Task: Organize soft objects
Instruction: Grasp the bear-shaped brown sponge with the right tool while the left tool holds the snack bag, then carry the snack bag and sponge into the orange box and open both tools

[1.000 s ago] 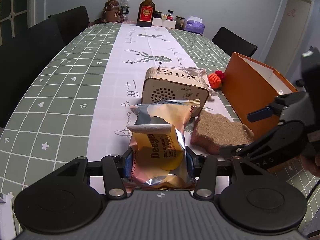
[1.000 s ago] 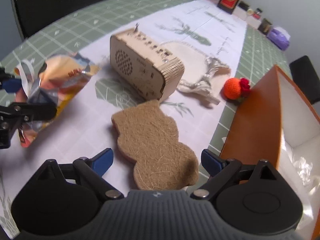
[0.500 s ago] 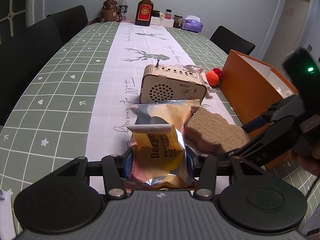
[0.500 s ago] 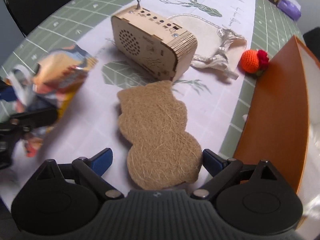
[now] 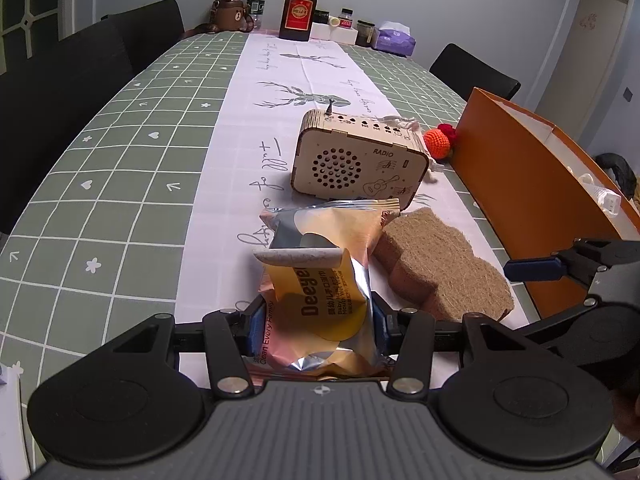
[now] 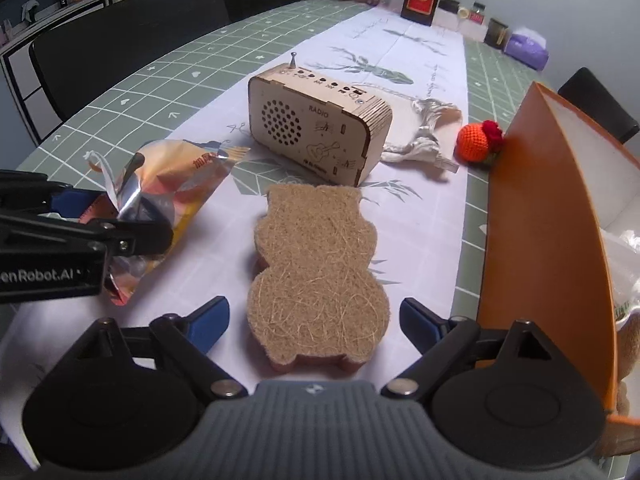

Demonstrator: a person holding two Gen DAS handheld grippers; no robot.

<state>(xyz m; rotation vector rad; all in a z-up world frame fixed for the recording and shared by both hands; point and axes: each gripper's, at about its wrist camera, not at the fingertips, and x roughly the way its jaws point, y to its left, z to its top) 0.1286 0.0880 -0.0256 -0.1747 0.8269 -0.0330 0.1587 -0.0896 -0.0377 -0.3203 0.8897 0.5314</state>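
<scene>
My left gripper [image 5: 316,320] is shut on a shiny orange wipes packet [image 5: 320,280], which rests on the white table runner. In the right wrist view the same packet [image 6: 172,184] sits at the left, pinched by the left gripper [image 6: 80,236]. A brown bear-shaped fibre sponge [image 6: 316,272] lies flat between the blue pads of my right gripper [image 6: 316,316]. Those jaws are closing, with a gap left on each side of the sponge. The sponge [image 5: 444,264] lies just right of the packet.
An orange box [image 6: 536,220] with white lining stands along the right, close to the sponge. A wooden radio [image 6: 316,128] stands just beyond the sponge. Behind it lie a cloth pouch [image 6: 424,140] and an orange crochet ball [image 6: 474,142]. Bottles and jars stand at the far end.
The right gripper has swung round so the sponge lies straight and centred between its jaws, which have narrowed. The left gripper keeps hold of the packet without moving.
</scene>
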